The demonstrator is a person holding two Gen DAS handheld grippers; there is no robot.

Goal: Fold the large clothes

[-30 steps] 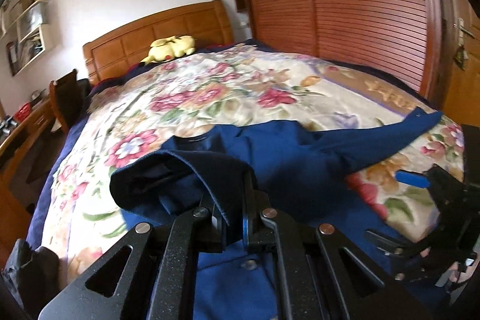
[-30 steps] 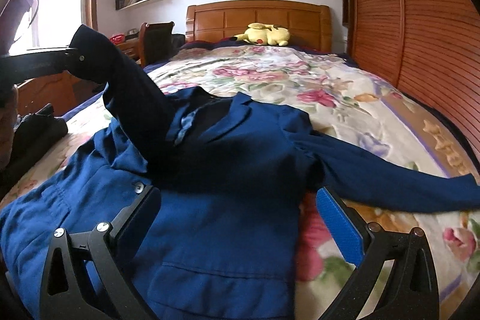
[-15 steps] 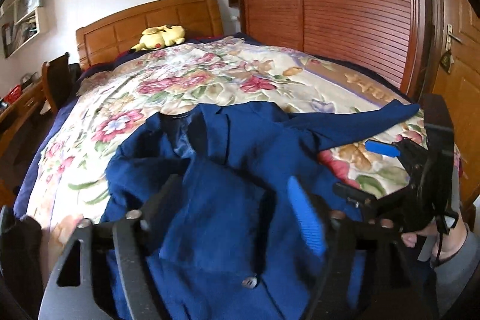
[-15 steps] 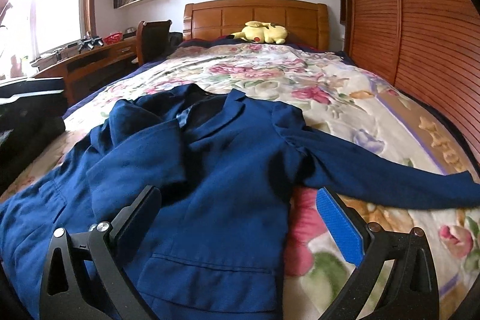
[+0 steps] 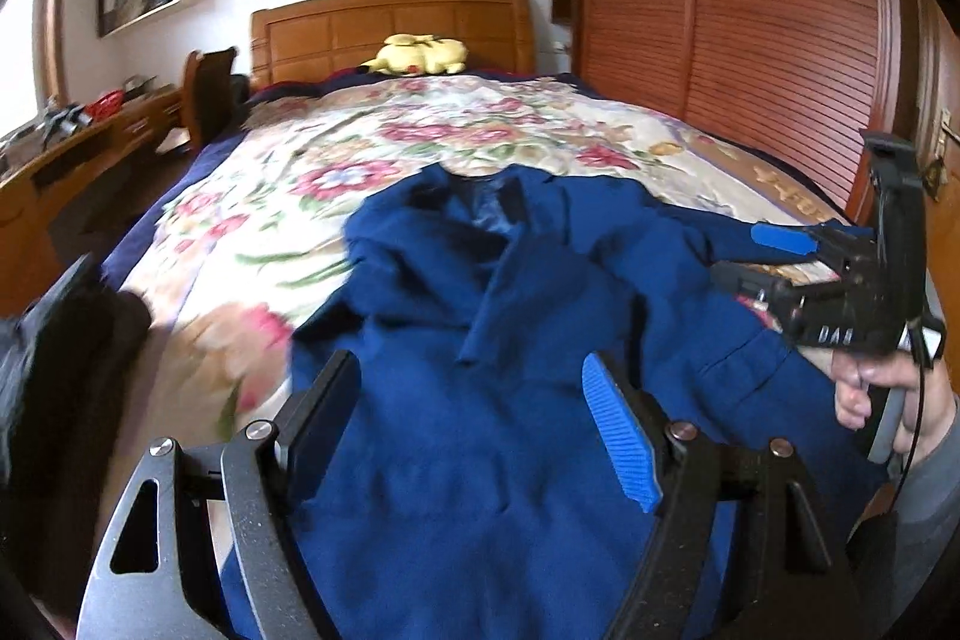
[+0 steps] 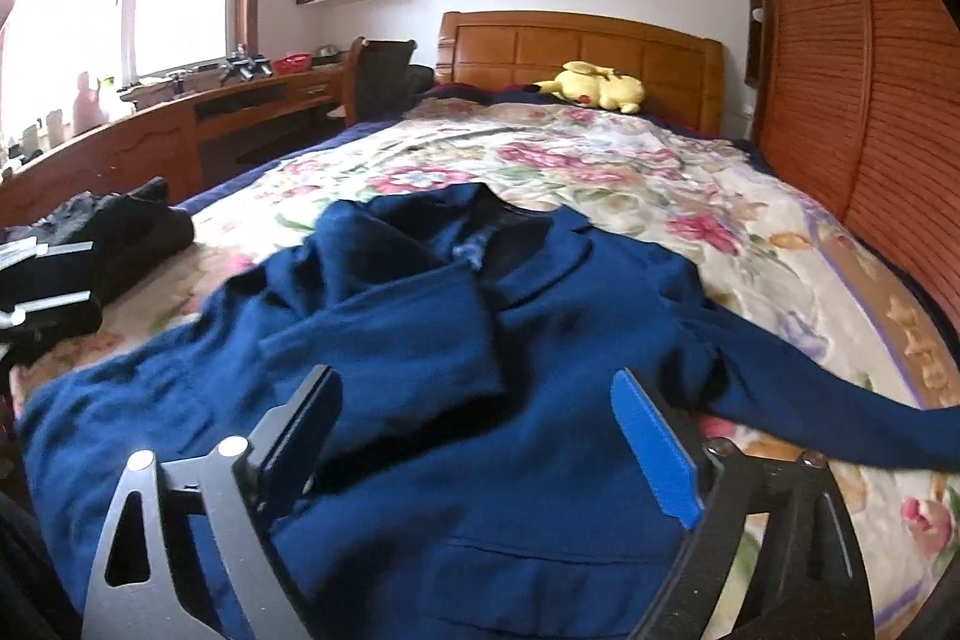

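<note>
A navy blue fabric jacket (image 6: pixel 456 400) is spread on the floral-quilted wooden bed (image 6: pixel 630 172), one sleeve folded across its front. The left gripper (image 5: pixel 474 418) and right gripper (image 6: pixel 480 436) are held above it, jaws released and empty.

Navy jacket (image 6: pixel 480 400); floral cream bedspread (image 6: pixel 660 196); yellow plush (image 6: pixel 591 87).

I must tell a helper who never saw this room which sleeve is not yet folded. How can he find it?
Find the bed with the flowered cover; a blue jacket lies on it. The unfolded sleeve stretches flat toward the wooden wardrobe side, whereas the other sleeve lies across the chest.
</note>
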